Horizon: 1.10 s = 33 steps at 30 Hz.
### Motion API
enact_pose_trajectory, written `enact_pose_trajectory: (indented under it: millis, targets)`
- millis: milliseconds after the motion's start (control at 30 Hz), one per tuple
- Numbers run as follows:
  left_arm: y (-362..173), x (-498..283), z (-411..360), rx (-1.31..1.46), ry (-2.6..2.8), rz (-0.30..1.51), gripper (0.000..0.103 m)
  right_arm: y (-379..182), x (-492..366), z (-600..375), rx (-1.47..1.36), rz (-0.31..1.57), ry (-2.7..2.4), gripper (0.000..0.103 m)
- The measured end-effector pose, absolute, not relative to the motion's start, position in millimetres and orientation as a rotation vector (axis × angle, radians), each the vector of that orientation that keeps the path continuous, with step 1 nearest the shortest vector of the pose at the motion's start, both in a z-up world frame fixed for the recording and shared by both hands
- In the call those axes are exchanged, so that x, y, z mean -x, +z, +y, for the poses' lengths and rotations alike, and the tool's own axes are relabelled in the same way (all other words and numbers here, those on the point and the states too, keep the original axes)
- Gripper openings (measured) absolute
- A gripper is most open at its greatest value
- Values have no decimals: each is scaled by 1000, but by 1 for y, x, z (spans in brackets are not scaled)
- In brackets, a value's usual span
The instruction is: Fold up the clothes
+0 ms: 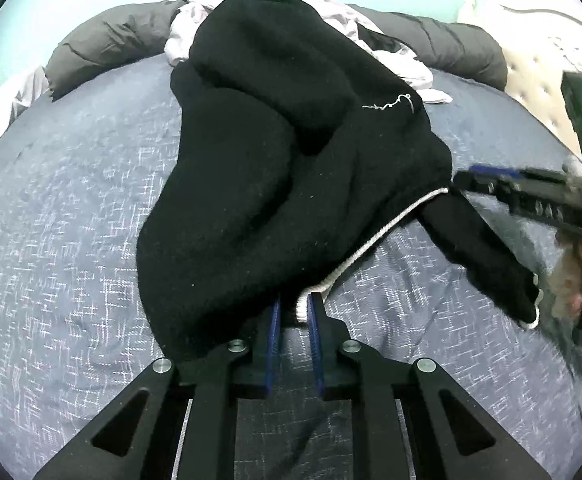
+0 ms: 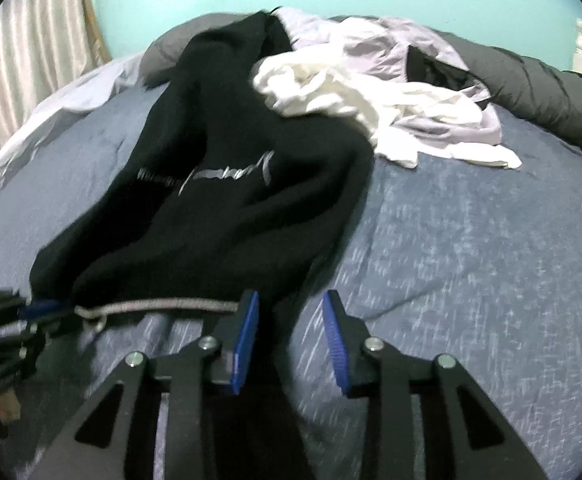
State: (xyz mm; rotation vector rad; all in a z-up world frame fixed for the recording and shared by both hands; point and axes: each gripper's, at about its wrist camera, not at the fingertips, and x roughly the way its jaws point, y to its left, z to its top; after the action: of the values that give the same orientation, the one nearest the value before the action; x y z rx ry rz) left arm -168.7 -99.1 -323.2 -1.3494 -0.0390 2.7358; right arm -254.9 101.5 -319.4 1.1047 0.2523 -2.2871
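A black garment [image 1: 291, 140] with pale lettering [image 2: 227, 174] lies crumpled on the bed, with a white cord [image 1: 371, 240] running along its near edge. My left gripper [image 1: 294, 311] is shut on that edge, black cloth and the cord's end pinched between the blue pads. In the right wrist view the left gripper [image 2: 45, 308] shows at the far left, at the cord [image 2: 163, 304]. My right gripper [image 2: 291, 299] straddles a fold of the black garment [image 2: 219, 200] further along the edge. Its jaws stand apart, with bedspread showing beside the right pad [image 2: 335, 332]. The right gripper [image 1: 465, 178] reaches in from the right.
A blue-grey bedspread [image 1: 71, 220] covers the bed. A heap of white and lilac clothes [image 2: 371, 80] lies behind the garment, in front of a rolled grey duvet [image 2: 551, 92]. A tufted headboard [image 1: 531, 76], a curtain [image 2: 23, 60] and a hand [image 1: 571, 276] sit at the edges.
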Motion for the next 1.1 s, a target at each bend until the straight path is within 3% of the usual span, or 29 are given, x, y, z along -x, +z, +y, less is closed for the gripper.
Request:
enact_pose_trajectory:
  millis: [33, 100, 433, 633, 700, 833, 1100]
  targets:
    - [-323, 168, -99, 1345, 2738, -38, 15, -322, 251, 98, -1107, 294, -2286, 38]
    - [-320, 167, -100, 1337, 2741, -36, 15, -326, 247, 94, -1097, 352, -2305, 57]
    - [-310, 167, -106, 1314, 2750, -52, 15, -331, 263, 86, -1090, 364, -2387, 57]
    - [-310, 164, -105, 1305, 2759, -48, 17, -309, 264, 100, -986, 275, -2473, 57]
    - [-313, 164, -102, 1314, 2759, -49, 21, -307, 268, 99, -990, 272, -2473, 57]
    - [-317, 163, -92, 1315, 2747, -21, 41, -307, 274, 98, -1003, 253, -2458, 57]
    - [-327, 167, -85, 1336, 2759, 13, 45, -308, 280, 104, -1034, 167, -2440, 57]
